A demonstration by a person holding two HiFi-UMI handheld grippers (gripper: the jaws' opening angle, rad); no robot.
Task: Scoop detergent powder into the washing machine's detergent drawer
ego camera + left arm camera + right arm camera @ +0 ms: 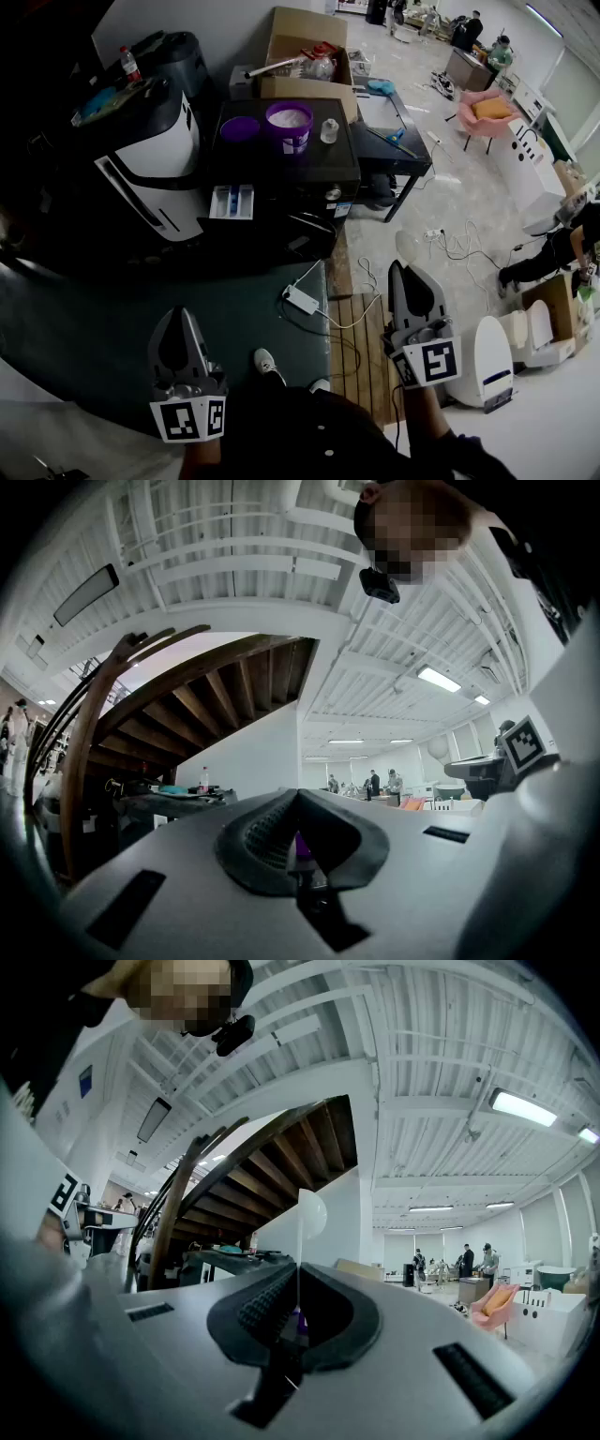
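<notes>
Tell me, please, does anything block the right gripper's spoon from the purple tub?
Nothing visible does: the tub stands uncovered on the washing machine; only floor and cables lie between it and the right gripper's spoon.

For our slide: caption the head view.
Left gripper empty, right gripper holding spoon, facing washing machine: drawer open, purple tub on top.

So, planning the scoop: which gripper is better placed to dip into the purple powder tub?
Right. The right gripper is shut on the thin white plastic spoon; the left gripper is shut on nothing. Both hang far from the round purple tub.
</notes>
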